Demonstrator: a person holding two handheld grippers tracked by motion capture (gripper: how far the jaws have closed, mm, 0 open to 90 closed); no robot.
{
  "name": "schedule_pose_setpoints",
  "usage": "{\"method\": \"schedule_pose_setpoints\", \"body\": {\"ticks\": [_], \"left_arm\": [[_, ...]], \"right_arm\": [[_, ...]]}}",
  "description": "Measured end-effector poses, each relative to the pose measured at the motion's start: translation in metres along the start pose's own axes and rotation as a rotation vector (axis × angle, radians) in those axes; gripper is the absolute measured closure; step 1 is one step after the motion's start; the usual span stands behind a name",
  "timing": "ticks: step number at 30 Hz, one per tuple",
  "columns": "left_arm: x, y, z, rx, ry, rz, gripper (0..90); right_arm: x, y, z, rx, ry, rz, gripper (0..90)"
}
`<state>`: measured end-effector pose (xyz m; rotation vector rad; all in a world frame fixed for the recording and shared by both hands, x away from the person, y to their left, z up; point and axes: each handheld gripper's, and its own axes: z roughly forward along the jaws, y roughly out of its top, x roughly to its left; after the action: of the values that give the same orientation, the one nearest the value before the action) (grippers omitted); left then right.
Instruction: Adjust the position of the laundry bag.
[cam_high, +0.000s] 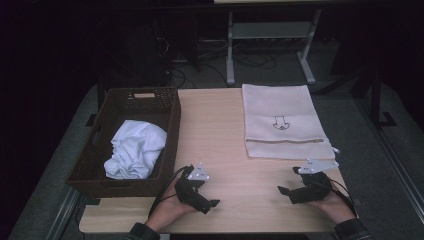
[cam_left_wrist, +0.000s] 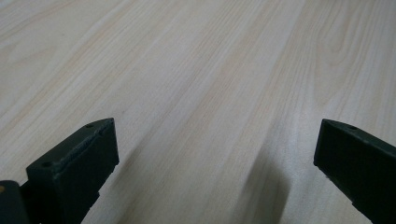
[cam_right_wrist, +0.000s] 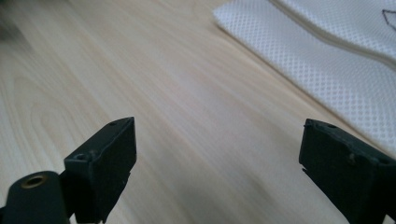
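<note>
A: Mesh bag (cam_high: 282, 120) or white cloth (cam_high: 135, 150) first? Starting from the fingers (cam_left_wrist: 79, 158), please.

B: Spread wide on the left gripper (cam_high: 207, 192), with nothing between them but bare table (cam_left_wrist: 210, 70). Same on the right gripper (cam_high: 289, 181): parted and empty. Low over the wood or resting on it, hard to tell which.

A: And outward from there?

B: Bag: flat at the far right of the table, just beyond the right gripper, with a zip (cam_high: 285, 141) along the near edge. Cloth: crumpled inside the wicker basket (cam_high: 172, 125) at the left, just beside the left gripper.

A: How to do the step well?

B: Probably best to fetch the cloth with the left. Reach over the basket wall, pinch a raised fold near the top of the heap, and lift well clear of the rim. Meanwhile pin the bag's near corner with the right, so as not to drag thin mesh across the wood. Better to grip at the zip's end than on loose fabric.

A: Any brand, label or writing?

B: None legible. Only a small black line drawing (cam_high: 280, 123) printed mid-bag, too small to make out. Fine dotted weave, plain, in the right gripper view.
</note>
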<state>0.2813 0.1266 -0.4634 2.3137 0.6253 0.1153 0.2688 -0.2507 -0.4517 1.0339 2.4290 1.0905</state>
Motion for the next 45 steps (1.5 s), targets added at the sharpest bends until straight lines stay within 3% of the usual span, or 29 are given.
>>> {"method": "schedule_pose_setpoints", "body": {"ticks": [10, 27, 45], "left_arm": [[0.002, 0.000, 0.001, -0.001, 0.001, -0.003, 0.0], [0.006, -0.006, -0.008, -0.010, 0.028, -0.013, 0.0], [0.008, -0.005, -0.008, -0.018, 0.023, -0.019, 0.0]], "right_arm": [[-0.008, 0.008, 0.000, -0.038, -0.003, 0.006, 10.1], [-0.019, 0.023, 0.007, -0.039, 0.000, -0.007, 9.3], [-0.039, 0.044, 0.019, -0.032, -0.017, -0.015, 9.7]]}}
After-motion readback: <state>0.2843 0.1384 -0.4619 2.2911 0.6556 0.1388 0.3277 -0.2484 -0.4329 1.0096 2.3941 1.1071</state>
